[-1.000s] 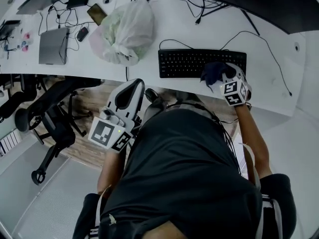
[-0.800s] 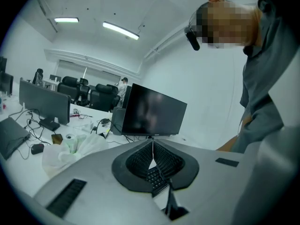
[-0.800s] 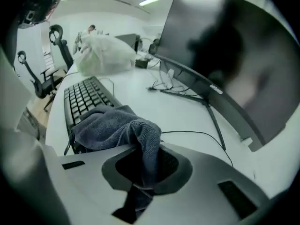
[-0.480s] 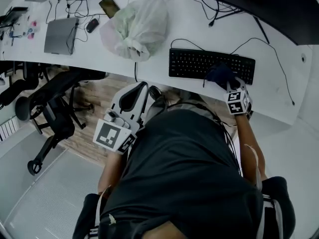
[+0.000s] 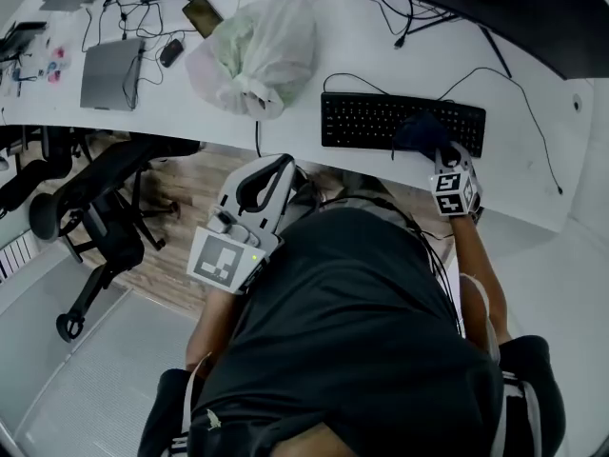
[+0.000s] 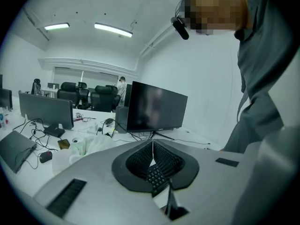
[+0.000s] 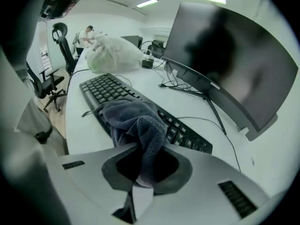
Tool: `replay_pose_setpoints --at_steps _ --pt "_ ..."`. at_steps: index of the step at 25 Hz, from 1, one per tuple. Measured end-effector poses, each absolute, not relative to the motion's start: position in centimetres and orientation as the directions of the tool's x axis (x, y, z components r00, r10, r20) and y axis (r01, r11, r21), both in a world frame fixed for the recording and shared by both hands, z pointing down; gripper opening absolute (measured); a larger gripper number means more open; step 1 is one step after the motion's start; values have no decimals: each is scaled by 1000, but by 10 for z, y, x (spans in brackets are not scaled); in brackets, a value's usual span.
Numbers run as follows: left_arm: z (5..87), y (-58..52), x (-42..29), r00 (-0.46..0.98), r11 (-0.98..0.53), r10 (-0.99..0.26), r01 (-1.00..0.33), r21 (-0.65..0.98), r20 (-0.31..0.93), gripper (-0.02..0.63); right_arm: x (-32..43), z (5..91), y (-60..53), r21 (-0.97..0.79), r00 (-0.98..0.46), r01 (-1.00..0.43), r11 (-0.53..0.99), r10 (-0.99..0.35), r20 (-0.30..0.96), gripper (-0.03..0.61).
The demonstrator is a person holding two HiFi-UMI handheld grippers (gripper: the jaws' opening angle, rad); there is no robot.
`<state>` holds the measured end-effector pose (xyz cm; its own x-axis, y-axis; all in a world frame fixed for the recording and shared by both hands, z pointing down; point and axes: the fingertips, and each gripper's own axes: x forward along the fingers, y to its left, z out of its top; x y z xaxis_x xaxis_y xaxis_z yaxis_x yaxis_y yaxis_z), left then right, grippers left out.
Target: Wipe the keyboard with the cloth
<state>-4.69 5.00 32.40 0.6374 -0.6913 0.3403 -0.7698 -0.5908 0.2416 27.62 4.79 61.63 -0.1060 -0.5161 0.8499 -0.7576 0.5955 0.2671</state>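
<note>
cloth pinched in right gripper jaws, apparently touching keyboard; left gripper jaws pressed together.

**Cloth on keyboard, right part**

Keyboard: black, full-size, corded, lying flat on white desk near front edge, long side parallel w/ that edge. Cloth: dark, terry-type, bunched up. One end pinched btwn jaws of right gripper; rest draped over keys on keyboard's right part, touching them.
</note>
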Motion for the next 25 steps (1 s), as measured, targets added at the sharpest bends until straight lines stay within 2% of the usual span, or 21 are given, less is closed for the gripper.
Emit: replay_pose_setpoints --at_steps 6,12,19,25 --pt "346 57 -58 628 -560 -680 -778 284 379 8 273 624 47 242 -107 -709 662 -440 892 35" --pt "337 58 -30 687 -646 -634 -723 245 355 8 279 601 -12 308 -99 -694 651 -510 855 35" --pt "344 67 -58 625 -561 -688 -781 276 370 8 272 620 48 243 -99 -769 591 -485 869 35" --pt "348 71 -52 643 -579 -670 -765 282 371 8 268 616 10 246 -117 -719 650 -463 879 35"
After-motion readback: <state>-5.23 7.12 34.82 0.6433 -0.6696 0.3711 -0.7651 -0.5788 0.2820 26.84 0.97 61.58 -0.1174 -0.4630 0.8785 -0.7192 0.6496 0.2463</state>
